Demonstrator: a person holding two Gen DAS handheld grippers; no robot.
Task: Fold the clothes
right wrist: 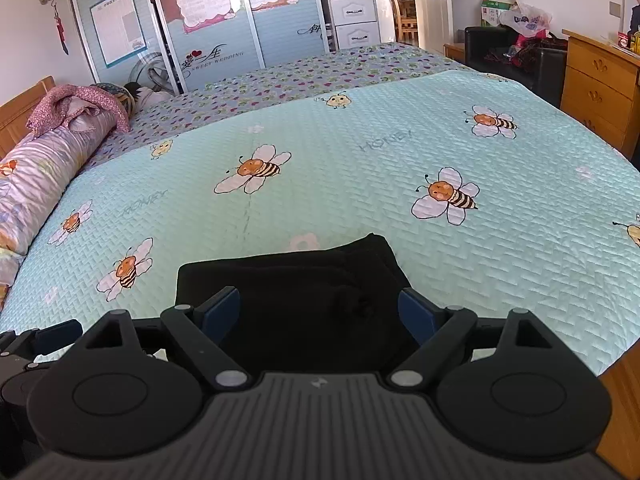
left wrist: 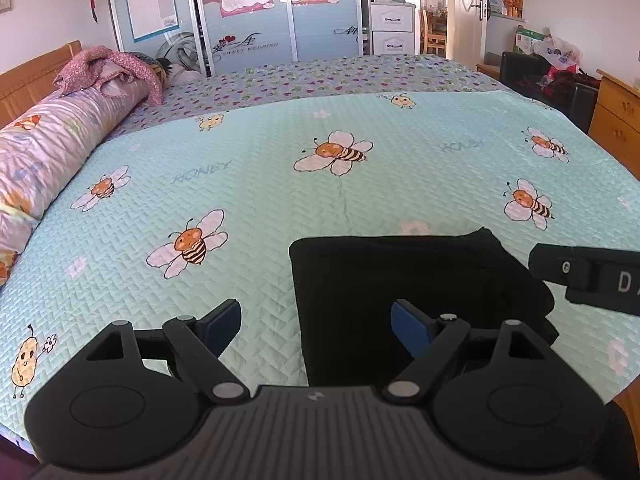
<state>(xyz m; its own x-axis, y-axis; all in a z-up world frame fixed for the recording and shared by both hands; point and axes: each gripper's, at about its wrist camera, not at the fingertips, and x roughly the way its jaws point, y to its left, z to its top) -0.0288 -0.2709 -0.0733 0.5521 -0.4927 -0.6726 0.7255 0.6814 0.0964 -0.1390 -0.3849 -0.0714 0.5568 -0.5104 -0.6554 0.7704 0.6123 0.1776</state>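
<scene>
The folded black garment [right wrist: 296, 304] lies on the pale green quilted bedspread printed with bees [right wrist: 360, 184], near its front edge. The bedspread covers the near part of the bed; behind it lies the purple sheet with small hearts [right wrist: 312, 76]. Along the left side of the bed lies a long pink striped bolster [right wrist: 44, 176], with a crumpled pink floral cloth [right wrist: 76, 104] on its far end, against the wooden headboard [right wrist: 24, 108]. Behind the bed stands the sliding-door wardrobe with posters [right wrist: 208, 28]; right of it a white drawer unit [right wrist: 356, 20]. A wooden dresser [right wrist: 596, 88] stands right of the bed
</scene>
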